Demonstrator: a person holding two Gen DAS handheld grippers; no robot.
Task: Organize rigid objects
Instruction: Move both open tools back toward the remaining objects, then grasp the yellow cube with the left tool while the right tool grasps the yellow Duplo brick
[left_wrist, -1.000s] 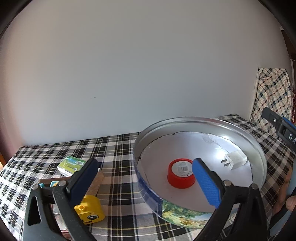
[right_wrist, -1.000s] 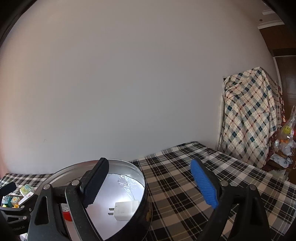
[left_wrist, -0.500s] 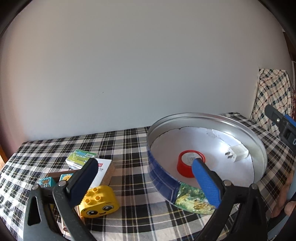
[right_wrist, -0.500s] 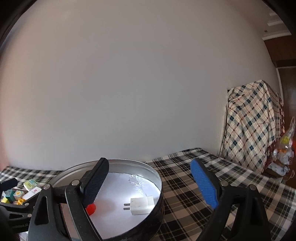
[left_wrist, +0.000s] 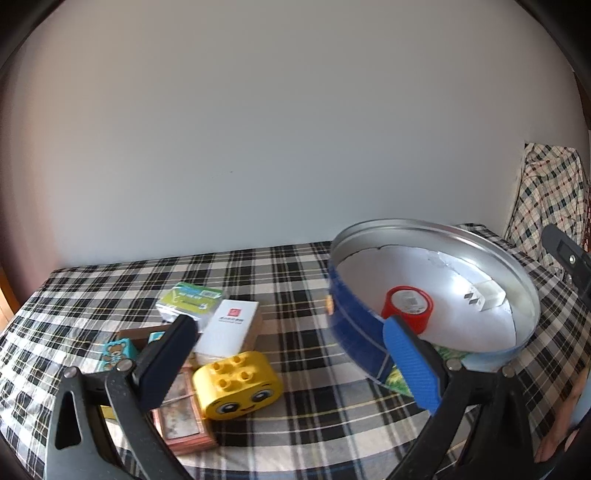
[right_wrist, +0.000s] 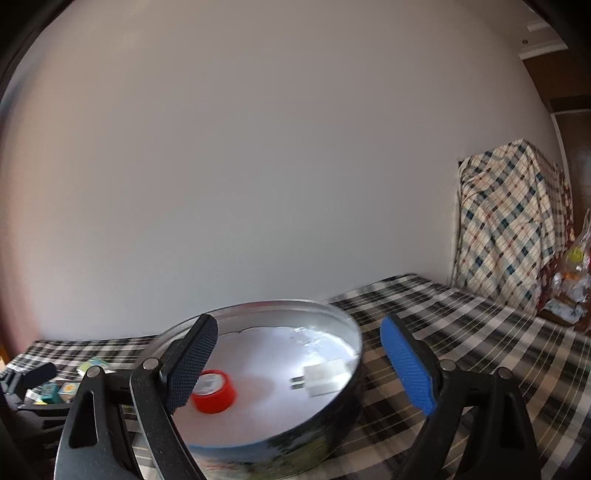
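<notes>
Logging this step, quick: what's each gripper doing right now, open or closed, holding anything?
Left gripper: open, holding nothing.
Right gripper: open, holding nothing.

Both wrist views low, facing wall — left nearer clutter; shared: round tin (left_wrist: 436, 291) (right_wrist: 273, 354).

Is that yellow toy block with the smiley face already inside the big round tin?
No, the yellow block sits on the checkered cloth, left of the round tin.
</notes>
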